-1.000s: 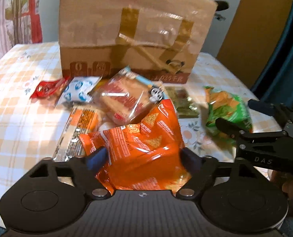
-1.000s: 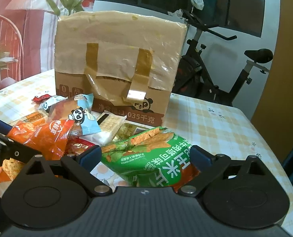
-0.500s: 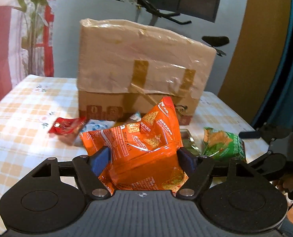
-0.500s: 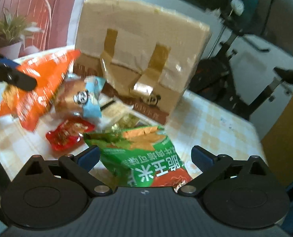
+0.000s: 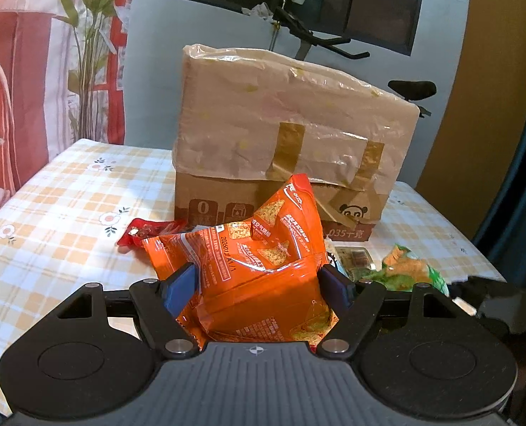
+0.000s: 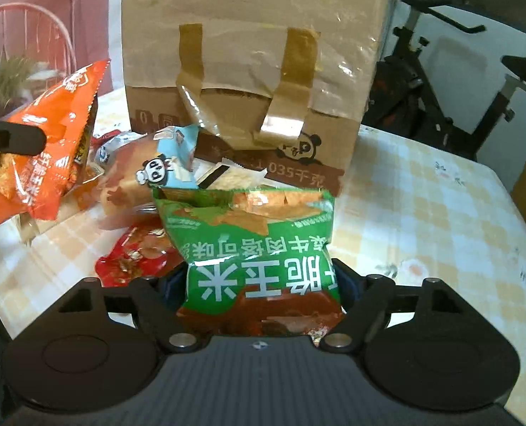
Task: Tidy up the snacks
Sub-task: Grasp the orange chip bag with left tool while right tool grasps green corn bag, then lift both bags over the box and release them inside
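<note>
The left gripper [image 5: 259, 284] squeezes the orange chip bag [image 5: 256, 269] from both sides. The bag's sides are dented in where the blue pads [image 5: 179, 287] push, so it is gripped tight. It hangs above the checked tablecloth [image 5: 67, 213], lifted clear of the other snacks, likely so it can be carried off to its place.

The right gripper [image 6: 263, 284] has the green corn snack bag [image 6: 259, 248] between its jaws, and they are closing on it. The pads seem to press the bag's sides, though most of each pad is hidden behind the bag, so the hold is not sure. Whether this bag is off the table is hard to tell.

The left view shows a small red packet [image 5: 149, 230] lying alone near the big taped cardboard box [image 5: 291, 135], and only a bit of the green bag. The right view shows much more of the pile: a bread pack with a panda [image 6: 149, 177], a cracker pack [image 6: 227, 177] and a red snack packet [image 6: 135, 259] by the green bag. It also shows the orange bag up in the air at the left.
</note>
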### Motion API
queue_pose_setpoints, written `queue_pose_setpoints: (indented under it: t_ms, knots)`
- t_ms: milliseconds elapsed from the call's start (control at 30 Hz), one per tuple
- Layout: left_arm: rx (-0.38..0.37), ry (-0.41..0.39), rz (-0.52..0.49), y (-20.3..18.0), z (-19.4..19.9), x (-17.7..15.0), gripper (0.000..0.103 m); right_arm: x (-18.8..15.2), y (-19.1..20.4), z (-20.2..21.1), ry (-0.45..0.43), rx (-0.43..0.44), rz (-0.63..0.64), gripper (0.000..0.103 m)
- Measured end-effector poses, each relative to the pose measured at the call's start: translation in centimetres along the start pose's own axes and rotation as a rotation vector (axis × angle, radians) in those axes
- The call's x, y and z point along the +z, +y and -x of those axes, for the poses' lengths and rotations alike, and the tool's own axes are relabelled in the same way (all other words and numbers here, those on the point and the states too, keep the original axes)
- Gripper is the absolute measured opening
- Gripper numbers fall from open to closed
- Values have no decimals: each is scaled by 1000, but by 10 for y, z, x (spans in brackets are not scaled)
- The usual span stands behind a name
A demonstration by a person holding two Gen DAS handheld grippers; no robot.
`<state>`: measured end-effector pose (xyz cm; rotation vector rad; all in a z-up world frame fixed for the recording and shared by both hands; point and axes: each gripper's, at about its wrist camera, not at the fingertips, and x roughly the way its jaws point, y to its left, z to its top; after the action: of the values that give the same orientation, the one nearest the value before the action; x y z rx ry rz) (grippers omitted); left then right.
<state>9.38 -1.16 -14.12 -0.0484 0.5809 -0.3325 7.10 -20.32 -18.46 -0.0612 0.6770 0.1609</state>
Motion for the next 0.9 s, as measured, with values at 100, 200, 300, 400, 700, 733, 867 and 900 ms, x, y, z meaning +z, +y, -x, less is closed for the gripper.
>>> queue_pose_setpoints:
  t_ms: [100, 200, 300, 400, 700, 733, 867, 900]
  knots:
    - [0, 3, -4, -1, 0, -1, 78, -5, 1, 8, -25, -9, -42, 78]
    - [-3, -4, -11, -3, 2, -1, 78, -8, -3, 13, -35, -35, -89, 78]
    - [1, -18, -10, -2, 5, -1, 78, -10, -11, 19, -66, -57, -144, 78]
    - [2, -22, -7, -2, 6, 0, 78, -9, -17, 30, -123, -74, -173, 78]
    - [4, -36, -8, -1, 8, 0, 78, -8, -17, 40, -170, -81, -178, 78]
    - [6, -36, -7, 0, 8, 0, 78, -8, -16, 40, -174, -82, -177, 78]
    - [8, -45, -8, 0, 10, 1, 78, -7, -16, 42, -194, -86, -176, 78]
    - [9, -49, -9, 0, 10, 1, 78, -7, -16, 43, -200, -87, -177, 78]
